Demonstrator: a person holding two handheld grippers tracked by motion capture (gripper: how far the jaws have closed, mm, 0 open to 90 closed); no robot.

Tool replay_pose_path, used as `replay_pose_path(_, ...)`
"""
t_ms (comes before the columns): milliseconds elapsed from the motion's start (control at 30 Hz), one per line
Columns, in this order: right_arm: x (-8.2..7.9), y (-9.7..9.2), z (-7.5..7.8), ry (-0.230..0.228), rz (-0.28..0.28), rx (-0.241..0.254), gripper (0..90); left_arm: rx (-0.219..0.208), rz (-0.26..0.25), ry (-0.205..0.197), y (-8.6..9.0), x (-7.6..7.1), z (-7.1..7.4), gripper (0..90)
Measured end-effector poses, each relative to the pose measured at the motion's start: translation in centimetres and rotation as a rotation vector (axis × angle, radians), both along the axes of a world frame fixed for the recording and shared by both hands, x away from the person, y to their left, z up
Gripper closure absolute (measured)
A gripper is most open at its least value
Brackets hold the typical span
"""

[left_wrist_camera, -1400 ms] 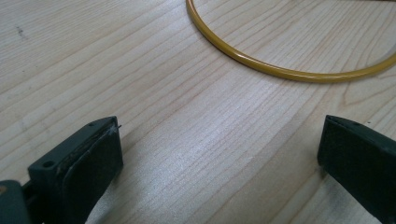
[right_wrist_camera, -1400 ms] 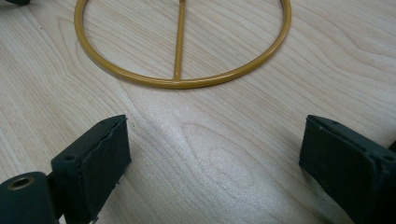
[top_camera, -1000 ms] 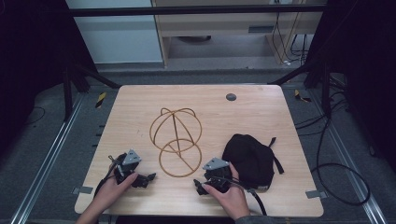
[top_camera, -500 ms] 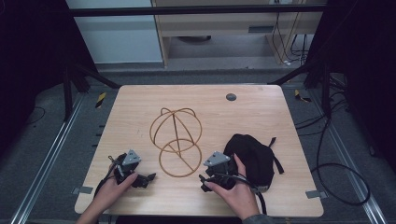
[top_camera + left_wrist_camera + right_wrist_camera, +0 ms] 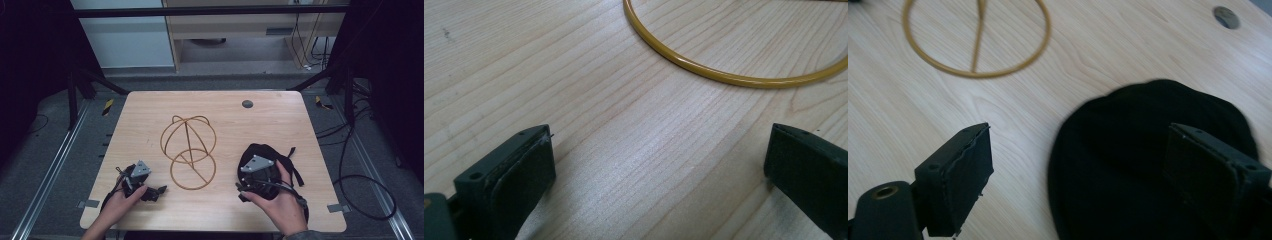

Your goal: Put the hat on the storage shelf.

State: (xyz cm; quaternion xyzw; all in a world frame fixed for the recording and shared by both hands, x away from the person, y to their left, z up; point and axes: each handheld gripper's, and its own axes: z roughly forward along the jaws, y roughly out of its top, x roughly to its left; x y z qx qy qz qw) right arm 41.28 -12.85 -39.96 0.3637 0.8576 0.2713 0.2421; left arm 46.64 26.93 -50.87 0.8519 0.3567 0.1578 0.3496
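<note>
A gold wire frame [image 5: 189, 150] of joined hoops stands mid-table; its flat base ring [image 5: 724, 75] [image 5: 975, 40] lies on the wood. A black cap [image 5: 272, 157] [image 5: 1148, 160] rests on the table's right side. My right gripper [image 5: 256, 171] [image 5: 1088, 165] hovers over the cap's left edge, open; its jaws have just been closing a little, and no pad touches the cap below them. My left gripper [image 5: 159, 191] [image 5: 659, 165] rests low at the front left, open over bare wood, just short of the base ring.
A small grey round insert [image 5: 247, 104] [image 5: 1226, 16] sits in the wooden table [image 5: 280, 120] near its far edge. The cap's black straps [image 5: 295, 172] trail to the right. Dark frame bars [image 5: 320, 80] flank the table, with cables [image 5: 360, 200] on the floor at right.
My right gripper has lifted and moved right and forward, from the table's front to above the black cap. The left gripper has stayed put.
</note>
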Motion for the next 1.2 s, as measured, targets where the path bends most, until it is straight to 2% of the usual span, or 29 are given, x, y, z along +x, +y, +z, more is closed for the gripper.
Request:
replay_pose_path(133, 0.2, -1.9, 0.8, 0.024, -0.029, -0.047, 15.1, 0.000, 0.000, 0.000, 0.0, 0.0, 0.0, 0.0)
replay_pose_path(167, 0.2, -1.9, 0.8, 0.024, -0.029, -0.047, 15.1, 0.000, 0.000, 0.000, 0.0, 0.0, 0.0, 0.0)
replay_pose_path(200, 0.3, -2.8, 1.1, 0.029, -0.047, -0.059, 16.2, 0.000, 0.000, 0.000, 0.0, 0.0, 0.0, 0.0)
replay_pose_path(367, 0.6, -4.2, 1.7, 0.067, -0.059, -0.066, 19.2, 0.000, 0.000, 0.000, 0.0, 0.0, 0.0, 0.0)
replay_pose_path(400, 0.7, -4.8, 1.9, 0.092, -0.061, -0.063, 20.8, 0.000, 0.000, 0.000, 0.0, 0.0, 0.0, 0.0)
replay_pose_path(467, 0.9, -5.2, 2.0, 0.115, -0.065, -0.067, 22.1, 0.000, 0.000, 0.000, 0.0, 0.0, 0.0, 0.0)
replay_pose_path(567, 1.2, -5.6, 2.1, 0.136, -0.064, -0.063, 24.5, 0.000, 0.001, 0.000, 0.0, 0.0, 0.0, 0.0)
replay_pose_path(633, 1.5, -5.9, 2.2, 0.174, -0.063, -0.059, 24.8, 0.000, 0.001, 0.000, 0.0, 0.0, 0.0, 0.0)
replay_pose_path(767, 1.9, -6.2, 2.3, 0.202, -0.057, -0.077, 25.1, 0.000, 0.001, 0.000, 0.0, 0.0, 0.0, 0.0)
replay_pose_path(800, 2.3, -6.3, 2.3, 0.224, -0.060, -0.079, 25.3, 0.000, 0.001, 0.000, 0.0, 0.0, 0.0, 0.0)
replay_pose_path(1067, 3.8, -6.8, 2.6, 0.265, -0.074, -0.080, 27.1, 0.000, 0.001, 0.000, 0.0, 0.0, 0.0, 0.0)
replay_pose_path(1200, 4.6, -6.7, 2.5, 0.284, -0.059, -0.089, 29.8, 0.000, 0.001, 0.000, 0.0, 0.0, 0.0, 0.0)
